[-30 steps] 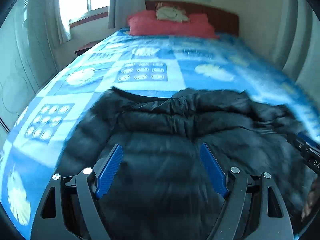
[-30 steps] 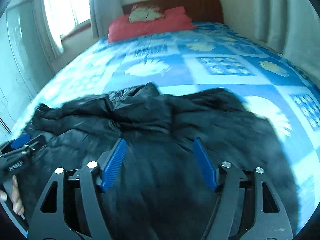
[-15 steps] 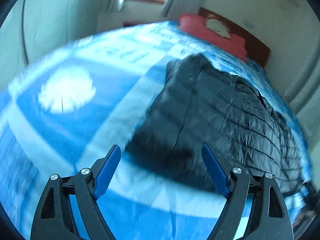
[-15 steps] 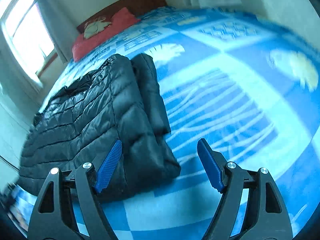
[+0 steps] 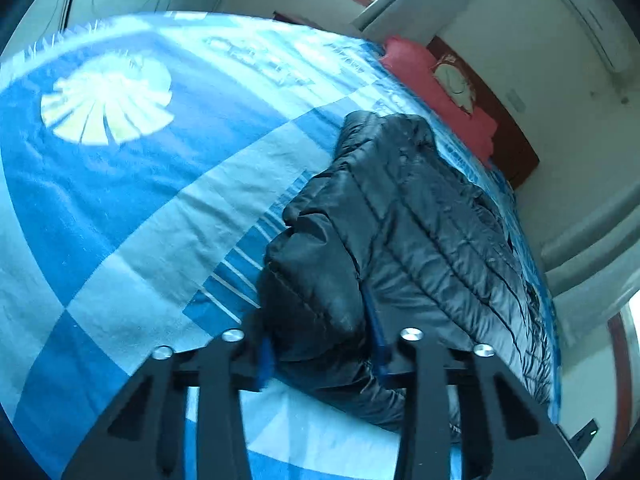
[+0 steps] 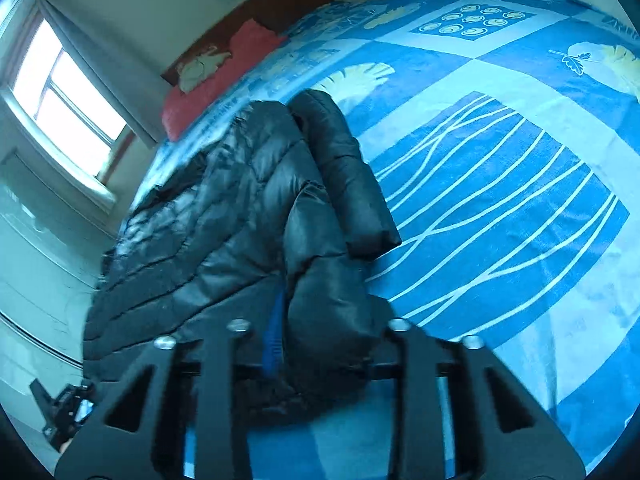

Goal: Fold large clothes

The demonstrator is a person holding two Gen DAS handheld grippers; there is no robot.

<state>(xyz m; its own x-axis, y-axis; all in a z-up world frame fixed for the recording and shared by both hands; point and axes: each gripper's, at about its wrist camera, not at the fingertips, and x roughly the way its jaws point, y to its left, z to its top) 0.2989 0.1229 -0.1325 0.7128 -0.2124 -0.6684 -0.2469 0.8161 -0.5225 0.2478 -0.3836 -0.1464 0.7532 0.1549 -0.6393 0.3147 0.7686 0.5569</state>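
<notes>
Black quilted puffer jacket (image 5: 420,232), glossy with stitched ribs, lies on the blue patchwork bedspread (image 5: 120,208); left gripper (image 5: 320,344) pinched onto a puffy sleeve roll at one edge; right gripper (image 6: 328,340) likewise clamped on the opposite sleeve bulge.

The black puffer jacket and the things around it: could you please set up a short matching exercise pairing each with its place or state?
Things:
1. black puffer jacket
2. red pillow
3. left claw
4. window

Places or states:
A. closed on a jacket corner
B. at the headboard end of the bed
C. lying on the blue bedspread
D. bright, in the wall beside the bed

Pairs: 1-C, 2-B, 3-A, 4-D
</notes>
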